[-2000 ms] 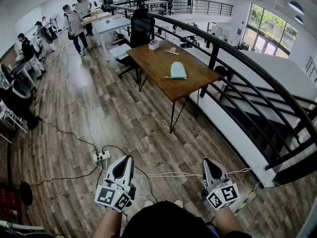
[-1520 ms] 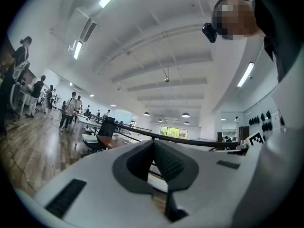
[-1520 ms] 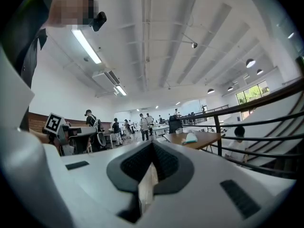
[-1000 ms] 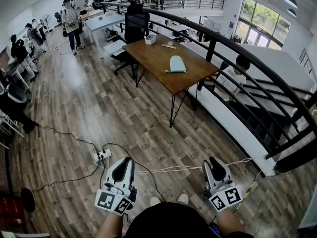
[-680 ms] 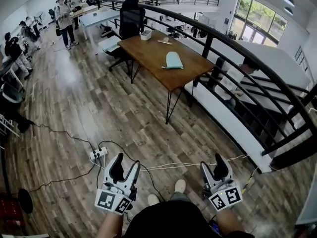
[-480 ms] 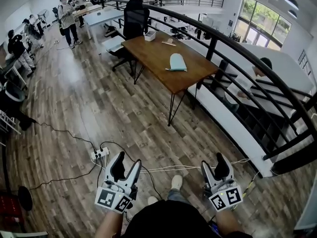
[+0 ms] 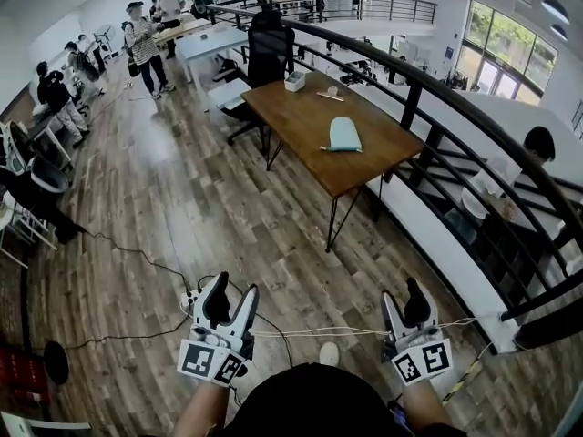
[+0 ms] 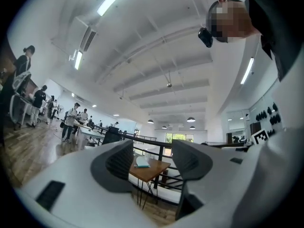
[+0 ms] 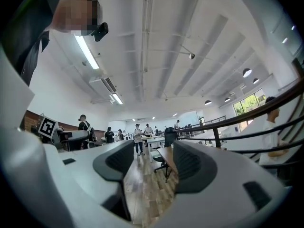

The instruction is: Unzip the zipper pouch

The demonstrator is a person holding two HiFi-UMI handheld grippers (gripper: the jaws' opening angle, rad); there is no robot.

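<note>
Approach step: no unzipping has begun. The pouch (image 7: 345,135), probably that pale shape, lies on the table (image 7: 301,116), well apart from both claws. Next comes walking up and finding the zipper pull. The left gripper (image 7: 231,291) gapes wide and empty. The right gripper (image 7: 404,297), also wide, is closing on nothing.

- The left gripper (image 7: 231,292), pinched shut a second ago, now has its jaws spread wide, with nothing between them.
- The right gripper (image 7: 404,299) has sprung apart as well, and its jaws are already closing again on empty air.
- A person in white (image 7: 533,148), absent two seconds ago, has crossed from about one o'clock to three o'clock.
- One shoe (image 7: 330,353) shows at six o'clock, where two showed before.
</note>
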